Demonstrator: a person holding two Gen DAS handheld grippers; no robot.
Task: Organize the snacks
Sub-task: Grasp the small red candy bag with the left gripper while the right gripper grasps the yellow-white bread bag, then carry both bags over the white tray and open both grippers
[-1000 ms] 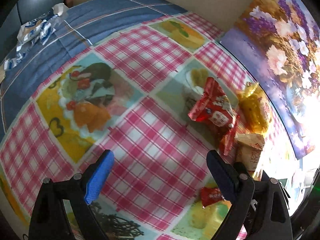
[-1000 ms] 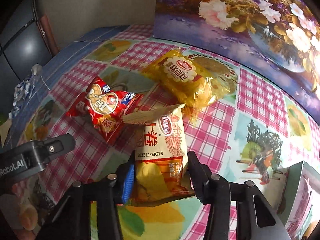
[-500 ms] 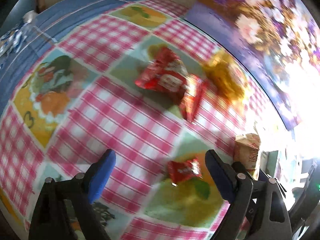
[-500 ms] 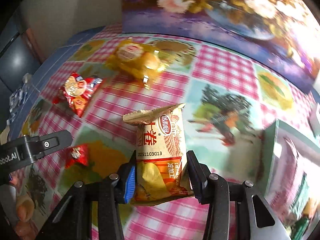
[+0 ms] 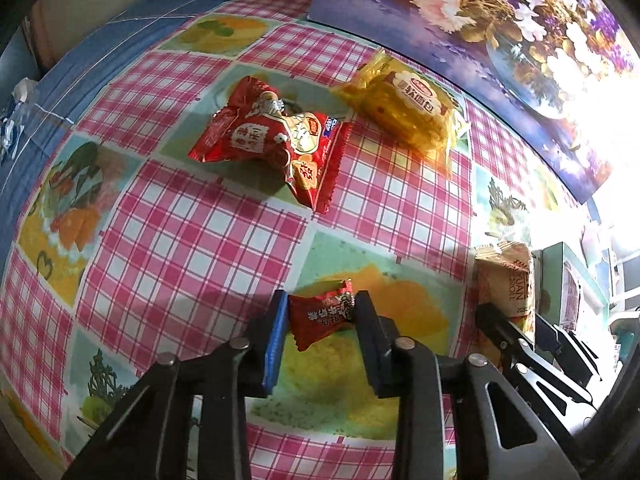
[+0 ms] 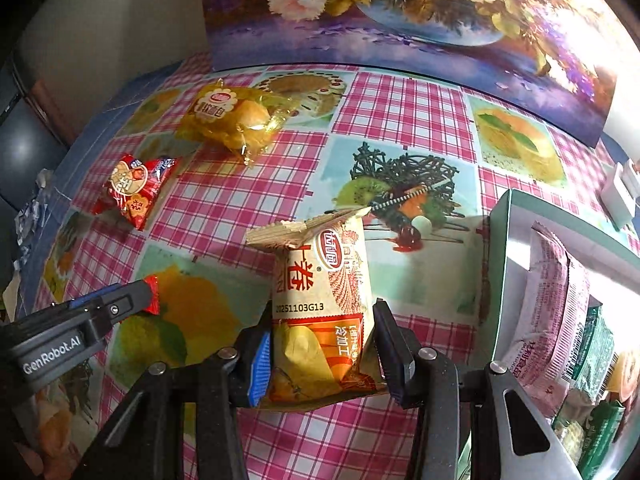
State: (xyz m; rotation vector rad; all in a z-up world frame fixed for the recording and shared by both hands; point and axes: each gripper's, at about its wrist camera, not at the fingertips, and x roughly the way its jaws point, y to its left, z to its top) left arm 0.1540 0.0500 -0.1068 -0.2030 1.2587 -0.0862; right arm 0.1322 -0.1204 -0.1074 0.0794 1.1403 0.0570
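Down at the checked counter [image 5: 192, 240], the left tongs [image 5: 320, 316] pinch a small red candy packet [image 5: 320, 314], while the right tongs [image 6: 320, 344] clamp an upright beige snack bag [image 6: 320, 300] beside the teal box [image 6: 500, 240]. Farther back lie the big red snack bag [image 5: 276, 136] and, beyond it, the yellow bread pack [image 5: 404, 108].

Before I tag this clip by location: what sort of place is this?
Most likely a home dining table. A pink checked tablecloth printed with desserts covers it, a floral painting leans at the back, and wrapped snacks lie about, some already in a green box.
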